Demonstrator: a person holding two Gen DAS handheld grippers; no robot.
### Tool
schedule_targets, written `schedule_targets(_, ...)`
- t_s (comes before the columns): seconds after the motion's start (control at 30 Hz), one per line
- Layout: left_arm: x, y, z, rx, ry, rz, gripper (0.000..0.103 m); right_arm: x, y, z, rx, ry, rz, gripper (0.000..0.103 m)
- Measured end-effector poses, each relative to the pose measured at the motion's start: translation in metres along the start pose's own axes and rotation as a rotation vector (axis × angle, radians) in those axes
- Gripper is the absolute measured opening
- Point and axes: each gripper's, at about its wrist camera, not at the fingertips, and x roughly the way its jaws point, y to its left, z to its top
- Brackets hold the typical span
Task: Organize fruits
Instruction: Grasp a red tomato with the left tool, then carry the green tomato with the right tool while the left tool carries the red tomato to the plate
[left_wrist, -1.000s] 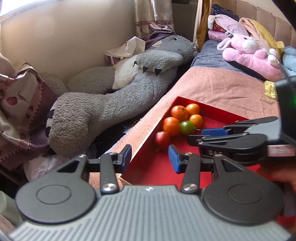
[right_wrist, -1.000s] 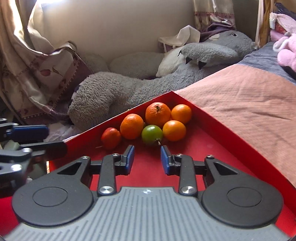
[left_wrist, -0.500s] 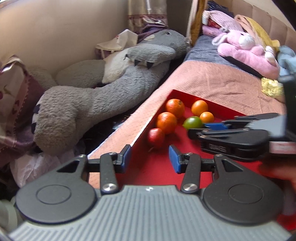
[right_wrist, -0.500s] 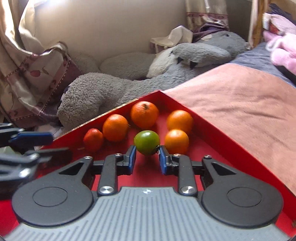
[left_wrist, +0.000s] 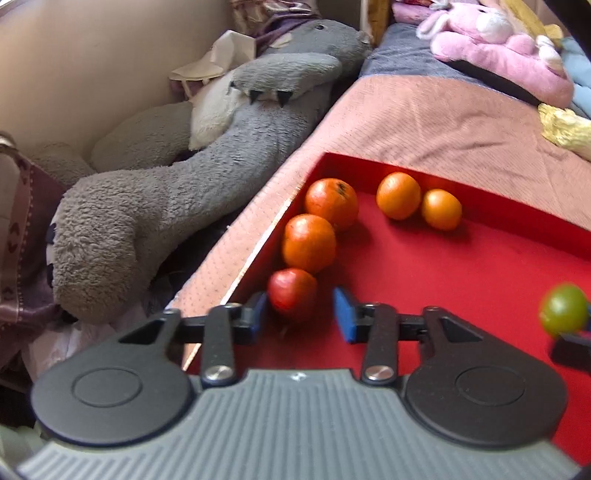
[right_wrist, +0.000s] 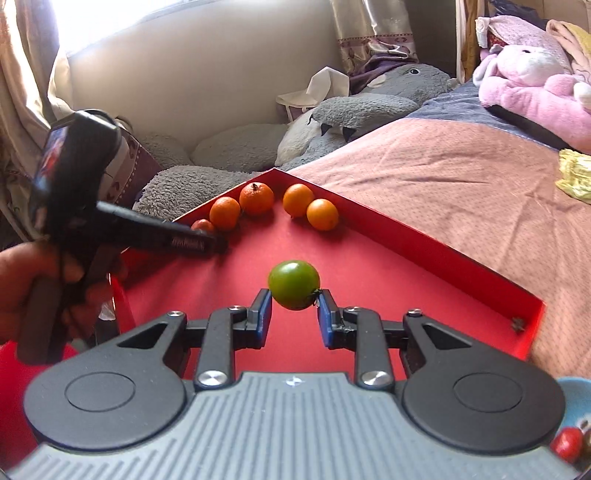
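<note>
Pinching the green fruit (right_wrist: 294, 284) in my right gripper (right_wrist: 294, 314), I've my left gripper (left_wrist: 297, 314) seemingly closing around the red fruit (left_wrist: 291, 293) at lower centre; four orange fruits wait in the red tray (right_wrist: 424, 240).

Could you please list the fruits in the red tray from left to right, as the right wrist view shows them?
Small red fruit → orange tangerine → larger dark-stemmed tangerine → round green fruit → small orange tangerine.
</note>
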Motion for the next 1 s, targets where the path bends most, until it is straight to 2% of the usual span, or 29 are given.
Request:
schedule_targets(0.23, -0.008, 0.002, -0.004, -0.043, -0.012, 0.006, 0.032, -0.017, -0.009, -0.014, 0.018, -0.001, -0.032, 0.031)
schedule_targets(0.53, -0.052, -0.017, -0.009, -0.032, -0.063, -0.024, 0.032, -0.041, -0.020, -0.031, 0.052, -0.021, -0.037, 0.031)
schedule_targets(0.8, -0.095, -0.089, 0.000, 0.040, -0.141, -0.158, 0.032, -0.091, -0.052, -0.048, 0.094, -0.066, -0.101, 0.031)
schedule_targets(1.0, -0.111, -0.155, 0.001, 0.107, -0.154, -0.284, 0.032, -0.132, -0.089, -0.074, 0.136, -0.069, -0.179, 0.031)
